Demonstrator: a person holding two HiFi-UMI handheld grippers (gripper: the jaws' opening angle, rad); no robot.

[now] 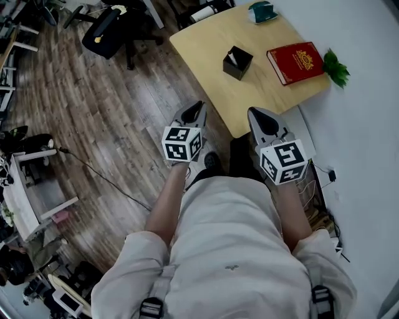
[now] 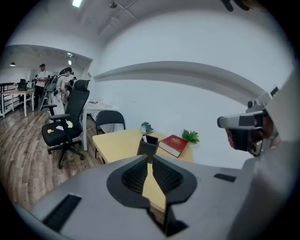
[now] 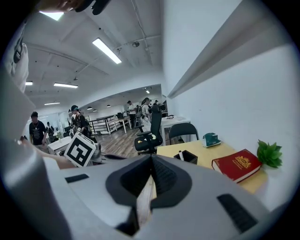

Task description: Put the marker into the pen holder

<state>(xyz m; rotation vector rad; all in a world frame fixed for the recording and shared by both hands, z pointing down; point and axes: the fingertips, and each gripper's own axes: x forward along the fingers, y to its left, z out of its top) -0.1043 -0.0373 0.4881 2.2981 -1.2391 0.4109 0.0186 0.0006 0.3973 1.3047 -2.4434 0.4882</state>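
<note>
As I see it nearest the body: the person stands on the wood floor [image 1: 112, 112], short of the table, with both grippers held close in front and pointing toward it.
Left gripper [image 2: 148, 158]: fingers drawn together to a thin slit, nothing between them, only the table top showing through.
Right gripper [image 3: 151, 158]: fingers likewise together at the tips, nothing gripped.
Gap to the work: both tools are well apart from anything on the table, touching nothing.
Table [image 1: 206, 43]: light wood, set against the white wall.
Pen holder [image 1: 237, 63]: black, square and upright, near the middle of the table.
Marker [image 1: 232, 58]: already inside the pen holder, its pale end showing above the rim on one side.
Book [image 1: 296, 62]: red, lying flat just beyond the holder and apart from it.
Plant [image 1: 335, 67]: small and green, at the book's far corner by the wall.
Far end: a teal object [image 1: 262, 11] I cannot identify, and an office chair [image 1: 109, 28] off on the floor.
Progress: I judge the task done, since the marker sits in the holder and both grips are empty. I see nothing left to do.
</note>
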